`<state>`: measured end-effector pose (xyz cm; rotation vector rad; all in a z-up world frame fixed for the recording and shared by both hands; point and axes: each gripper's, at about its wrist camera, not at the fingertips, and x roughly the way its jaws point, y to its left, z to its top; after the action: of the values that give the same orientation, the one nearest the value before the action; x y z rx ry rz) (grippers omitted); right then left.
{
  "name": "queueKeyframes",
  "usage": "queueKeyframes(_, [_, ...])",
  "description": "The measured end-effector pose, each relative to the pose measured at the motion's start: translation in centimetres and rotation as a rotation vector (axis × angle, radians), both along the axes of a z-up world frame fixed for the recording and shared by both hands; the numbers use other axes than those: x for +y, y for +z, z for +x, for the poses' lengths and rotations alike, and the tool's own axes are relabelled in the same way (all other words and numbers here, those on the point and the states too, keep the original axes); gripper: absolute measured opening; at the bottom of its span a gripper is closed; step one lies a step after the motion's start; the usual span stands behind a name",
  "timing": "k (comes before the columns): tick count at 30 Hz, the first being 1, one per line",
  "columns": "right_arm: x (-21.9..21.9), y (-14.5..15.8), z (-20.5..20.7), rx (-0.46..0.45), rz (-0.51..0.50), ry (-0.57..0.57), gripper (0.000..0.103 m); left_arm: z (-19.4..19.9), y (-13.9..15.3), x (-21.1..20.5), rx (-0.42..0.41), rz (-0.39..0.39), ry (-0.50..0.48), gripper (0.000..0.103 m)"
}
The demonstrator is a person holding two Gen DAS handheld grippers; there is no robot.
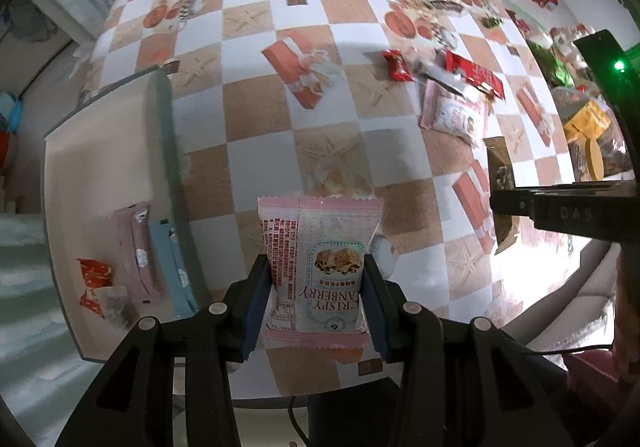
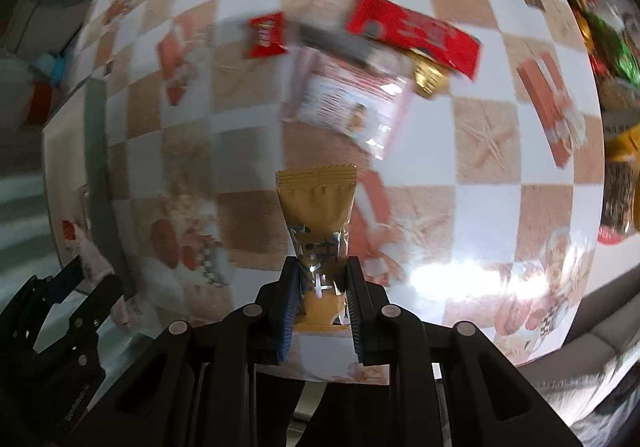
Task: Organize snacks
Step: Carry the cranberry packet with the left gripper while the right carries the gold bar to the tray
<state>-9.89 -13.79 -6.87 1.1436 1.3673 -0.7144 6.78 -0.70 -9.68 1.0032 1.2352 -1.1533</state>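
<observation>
L gripper (image 1: 316, 307) clamps pink cranberry packet (image 1: 320, 267); R gripper (image 2: 320, 307) clamps gold packet (image 2: 318, 231), both above checkered table (image 1: 256, 151).

The left claw (image 1: 316, 279) gripped a pink cranberry packet (image 1: 318, 247) above the checkered bench (image 1: 256, 151); a tray (image 1: 104, 151) beside it held several snack packets.

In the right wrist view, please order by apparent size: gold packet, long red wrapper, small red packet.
1. Long red wrapper
2. Gold packet, though nearness to the camera enlarges it
3. Small red packet
</observation>
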Motion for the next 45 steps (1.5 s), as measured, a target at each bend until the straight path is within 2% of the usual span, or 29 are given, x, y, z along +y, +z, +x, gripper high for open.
queueKeyframes(9, [0.0,0.2,2.6,-0.021,-0.031,0.088,0.024,3.2,0.6,1.3,0.003,-0.024,0.084,0.047])
queueKeyframes(37, [2.7,1.9,16.5,-0.081,-0.080,0.312,0.024,12.0,1.2,4.3,-0.014,-0.055,0.245,0.047])
queueKeyframes(45, [4.0,2.3,21.2,-0.104,-0.079,0.383,0.024,15.7,1.0,5.2,-0.020,-0.057,0.331,0.047])
